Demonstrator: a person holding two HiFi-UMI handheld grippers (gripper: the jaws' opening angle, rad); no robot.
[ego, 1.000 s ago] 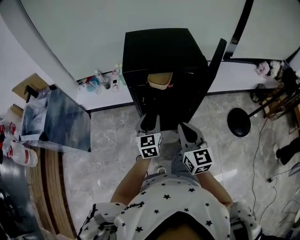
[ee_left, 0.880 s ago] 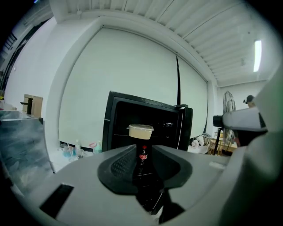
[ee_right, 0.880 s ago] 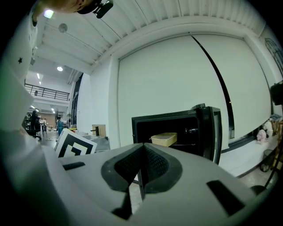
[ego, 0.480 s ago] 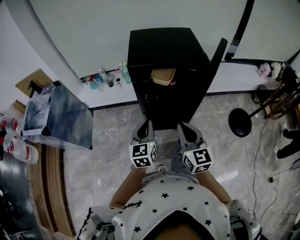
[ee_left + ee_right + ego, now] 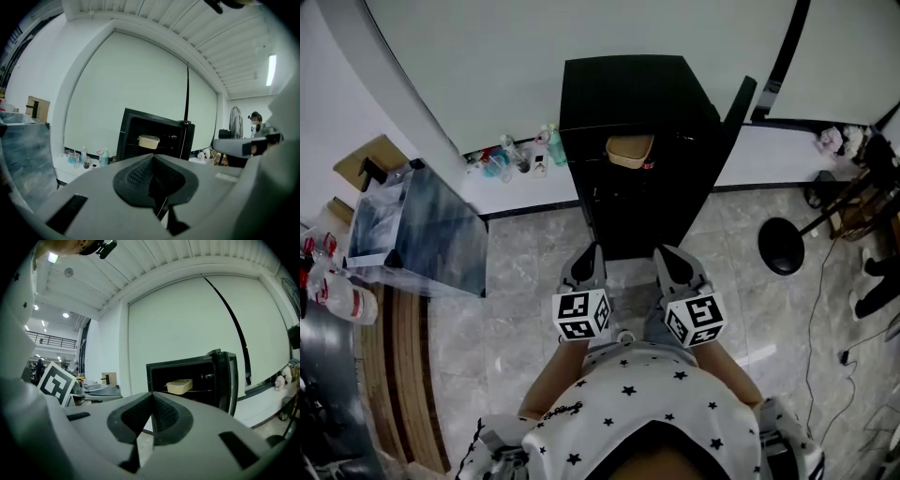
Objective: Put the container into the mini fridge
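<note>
The black mini fridge (image 5: pixel 637 103) stands against the wall with its door (image 5: pixel 733 122) swung open to the right. A beige lidded container (image 5: pixel 629 150) rests on the upper wire shelf inside. My left gripper (image 5: pixel 588 258) and right gripper (image 5: pixel 667 258) hang side by side over the floor in front of the fridge, close to my body and well short of it. Both are shut with nothing between the jaws. In the left gripper view the left gripper (image 5: pixel 153 157) points at the container (image 5: pixel 148 141). Past the right gripper (image 5: pixel 152 397), the container (image 5: pixel 179 386) shows on its shelf.
A clear box-like stand (image 5: pixel 412 234) is at the left. Several bottles (image 5: pixel 511 159) sit on the white ledge beside the fridge. A round black fan base (image 5: pixel 780 246) and cables lie on the floor at the right. A person (image 5: pixel 256 123) stands far off.
My left gripper has drawn back from the fridge toward my body and a little left. The right gripper has stayed where it was. The container has not moved.
</note>
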